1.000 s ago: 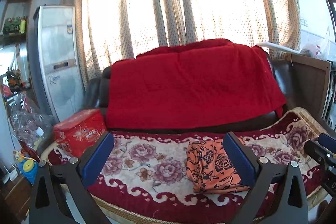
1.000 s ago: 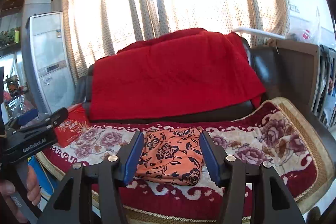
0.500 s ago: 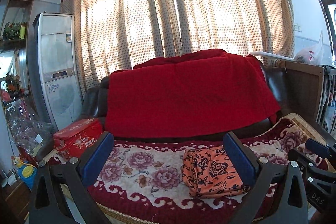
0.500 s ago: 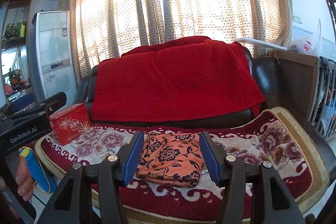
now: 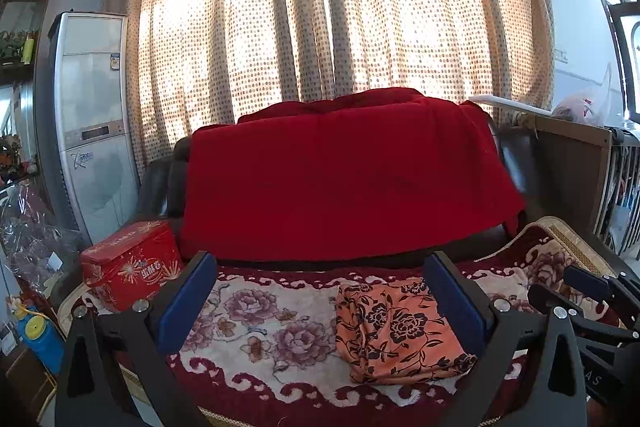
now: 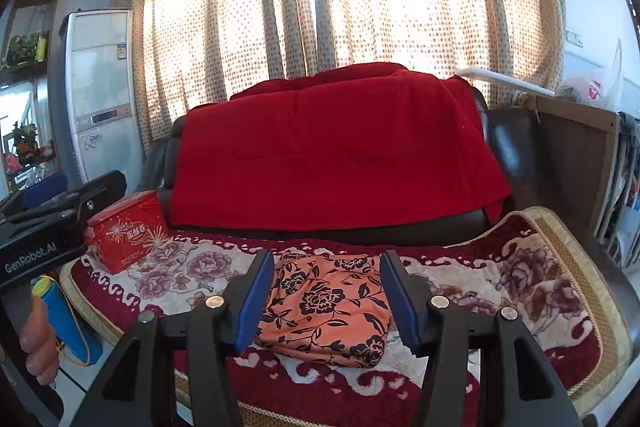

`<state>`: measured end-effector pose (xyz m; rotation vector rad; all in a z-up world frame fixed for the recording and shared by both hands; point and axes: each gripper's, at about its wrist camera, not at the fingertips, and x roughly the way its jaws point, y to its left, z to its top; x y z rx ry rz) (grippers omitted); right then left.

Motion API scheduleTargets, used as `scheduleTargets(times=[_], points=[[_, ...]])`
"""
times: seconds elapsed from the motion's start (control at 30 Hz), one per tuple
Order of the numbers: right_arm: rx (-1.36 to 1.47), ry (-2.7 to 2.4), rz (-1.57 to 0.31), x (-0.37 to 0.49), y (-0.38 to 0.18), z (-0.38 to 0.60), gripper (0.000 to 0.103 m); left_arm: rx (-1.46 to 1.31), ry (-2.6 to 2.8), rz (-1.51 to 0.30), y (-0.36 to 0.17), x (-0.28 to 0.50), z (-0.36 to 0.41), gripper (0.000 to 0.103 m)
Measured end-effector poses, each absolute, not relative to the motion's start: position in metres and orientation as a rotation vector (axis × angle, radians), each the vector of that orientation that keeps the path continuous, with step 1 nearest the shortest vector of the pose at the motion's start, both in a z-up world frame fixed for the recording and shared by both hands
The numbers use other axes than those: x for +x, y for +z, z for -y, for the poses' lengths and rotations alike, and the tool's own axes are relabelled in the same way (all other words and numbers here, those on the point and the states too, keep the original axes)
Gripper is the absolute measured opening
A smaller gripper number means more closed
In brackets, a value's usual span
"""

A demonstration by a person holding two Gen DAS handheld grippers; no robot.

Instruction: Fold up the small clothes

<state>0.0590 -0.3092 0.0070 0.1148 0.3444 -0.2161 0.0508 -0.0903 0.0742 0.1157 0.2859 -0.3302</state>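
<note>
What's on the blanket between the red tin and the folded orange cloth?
Nothing: only bare floral blanket between the red tin and the orange cloth, clearest in the left wrist view.

Floral blanket lies open left of the folded cloth — red tin possibly blocks the far-left corner.

From my right gripper, blue-padded jaws stand apart with nothing gripped, held above the near edge of a floral blanket. On that blanket, seen between the jaws, lies a folded orange garment with black flowers. A red tin box sits at the blanket's far left corner. Behind the blanket a red cloth drapes a dark sofa. At the left edge, beyond the blanket, my left gripper shows side-on, a hand beneath it.
</note>
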Motion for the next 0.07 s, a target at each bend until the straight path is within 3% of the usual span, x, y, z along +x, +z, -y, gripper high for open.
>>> scheduleTargets(times=[0.07], points=[[0.132,-0.218,-0.362,0.071,0.005,0.316,0.059,0.105,-0.332,-0.309,0.068,0.068,0.091,0.103]])
